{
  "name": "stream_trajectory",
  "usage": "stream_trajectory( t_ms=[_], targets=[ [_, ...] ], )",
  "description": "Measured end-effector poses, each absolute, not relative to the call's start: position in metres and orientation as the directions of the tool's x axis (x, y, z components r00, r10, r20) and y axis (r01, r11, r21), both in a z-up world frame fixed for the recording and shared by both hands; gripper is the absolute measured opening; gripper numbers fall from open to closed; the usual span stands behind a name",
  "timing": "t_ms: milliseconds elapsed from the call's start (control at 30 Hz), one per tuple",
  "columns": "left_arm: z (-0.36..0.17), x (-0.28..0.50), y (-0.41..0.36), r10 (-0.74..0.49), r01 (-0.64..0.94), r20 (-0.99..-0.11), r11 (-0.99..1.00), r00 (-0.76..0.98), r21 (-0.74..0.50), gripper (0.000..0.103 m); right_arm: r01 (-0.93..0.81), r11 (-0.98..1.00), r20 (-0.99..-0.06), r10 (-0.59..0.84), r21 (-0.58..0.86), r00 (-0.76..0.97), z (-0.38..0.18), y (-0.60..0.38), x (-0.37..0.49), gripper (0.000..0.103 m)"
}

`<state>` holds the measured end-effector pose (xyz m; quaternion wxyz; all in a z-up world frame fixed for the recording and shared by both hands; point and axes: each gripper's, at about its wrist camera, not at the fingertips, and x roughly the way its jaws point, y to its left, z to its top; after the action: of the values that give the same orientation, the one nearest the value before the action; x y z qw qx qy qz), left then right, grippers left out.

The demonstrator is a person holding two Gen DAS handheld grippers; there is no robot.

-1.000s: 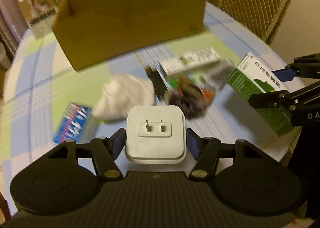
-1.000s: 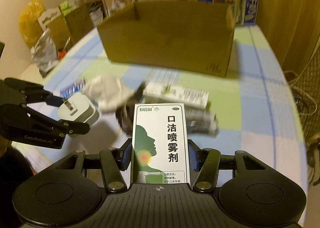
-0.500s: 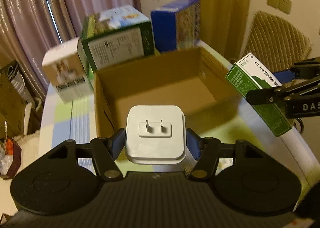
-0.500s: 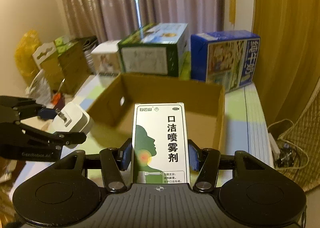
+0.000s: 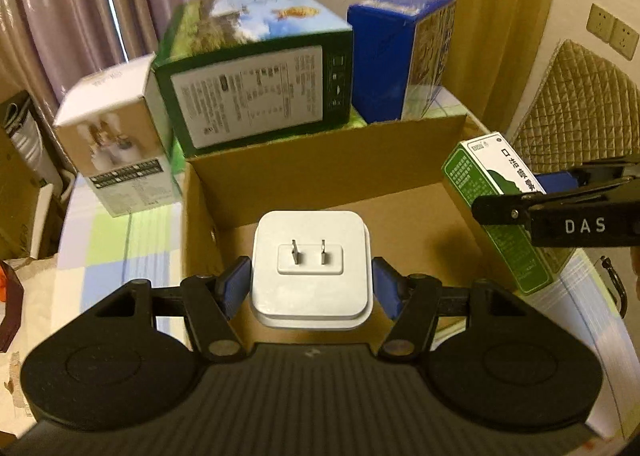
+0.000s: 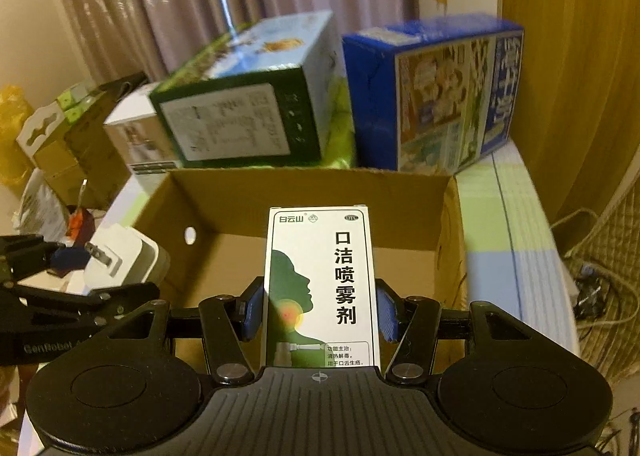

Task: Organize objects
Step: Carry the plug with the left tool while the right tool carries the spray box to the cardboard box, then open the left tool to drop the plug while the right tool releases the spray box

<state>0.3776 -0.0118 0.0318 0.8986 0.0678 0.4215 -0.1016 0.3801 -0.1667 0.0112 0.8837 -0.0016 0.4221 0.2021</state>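
Note:
My left gripper (image 5: 310, 288) is shut on a white plug adapter (image 5: 311, 268), prongs facing forward, held above the near left part of an open cardboard box (image 5: 320, 160). My right gripper (image 6: 320, 312) is shut on a green and white spray carton (image 6: 320, 288), held upright over the same cardboard box (image 6: 224, 192). In the left wrist view the spray carton (image 5: 496, 208) hangs at the box's right wall, in the right gripper (image 5: 516, 204). The right wrist view shows the adapter (image 6: 124, 256) at the box's left wall. The box floor looks bare.
Behind the cardboard box stand a white carton (image 5: 116, 140), a large green carton (image 5: 256, 88) and a blue carton (image 5: 400, 56). A checked tablecloth (image 6: 504, 256) covers the table. A wicker chair (image 5: 580, 112) stands to the right, curtains behind, clutter (image 6: 52, 152) to the left.
Both grippers have lifted from the cluttered table and moved forward over the open box, each still holding its object. The loose items on the table have dropped out of view.

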Motion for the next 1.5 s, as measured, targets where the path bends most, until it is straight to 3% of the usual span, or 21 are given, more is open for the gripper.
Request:
stream_trajectory(
  t_ms=[267, 367, 733, 767, 800, 833, 1133, 1500],
  targets=[
    [-0.002, 0.408, -0.023, -0.130, 0.245, -0.785, 0.969, 0.605, 0.028, 0.061, -0.335, 0.929, -0.762, 0.332, 0.160, 0.556, -0.014, -0.167, 0.400, 0.052],
    [-0.005, 0.416, -0.018, -0.143, 0.210, -0.768, 0.978, 0.624, -0.011, 0.073, -0.330, 0.930, -0.763, 0.329, 0.161, 0.556, -0.021, -0.169, 0.403, 0.052],
    [0.007, 0.401, -0.002, -0.151, 0.198, -0.741, 0.980, 0.655, -0.024, 0.075, -0.330, 0.930, -0.744, 0.334, 0.161, 0.579, -0.024, -0.166, 0.408, 0.053],
    [0.008, 0.399, 0.000, -0.149, 0.196, -0.739, 0.980, 0.657, -0.023, 0.075, -0.334, 0.925, -0.727, 0.356, 0.183, 0.587, -0.022, -0.167, 0.408, 0.060],
    [0.010, 0.397, 0.001, -0.146, 0.194, -0.737, 0.981, 0.660, -0.021, 0.077, -0.332, 0.921, -0.711, 0.373, 0.204, 0.596, -0.019, -0.168, 0.408, 0.075],
    [0.012, 0.394, 0.003, -0.144, 0.192, -0.735, 0.981, 0.663, -0.018, 0.078, -0.325, 0.923, -0.699, 0.372, 0.208, 0.610, -0.015, -0.169, 0.406, 0.078],
    [0.034, 0.345, 0.022, -0.135, 0.163, -0.708, 0.986, 0.693, -0.028, 0.082, -0.321, 0.929, -0.666, 0.359, 0.185, 0.654, 0.023, -0.185, 0.359, 0.081],
    [0.064, 0.231, 0.036, -0.123, 0.128, -0.675, 0.991, 0.727, -0.043, 0.091, -0.320, 0.932, -0.651, 0.349, 0.169, 0.674, 0.047, -0.215, 0.231, 0.096]
  ],
)
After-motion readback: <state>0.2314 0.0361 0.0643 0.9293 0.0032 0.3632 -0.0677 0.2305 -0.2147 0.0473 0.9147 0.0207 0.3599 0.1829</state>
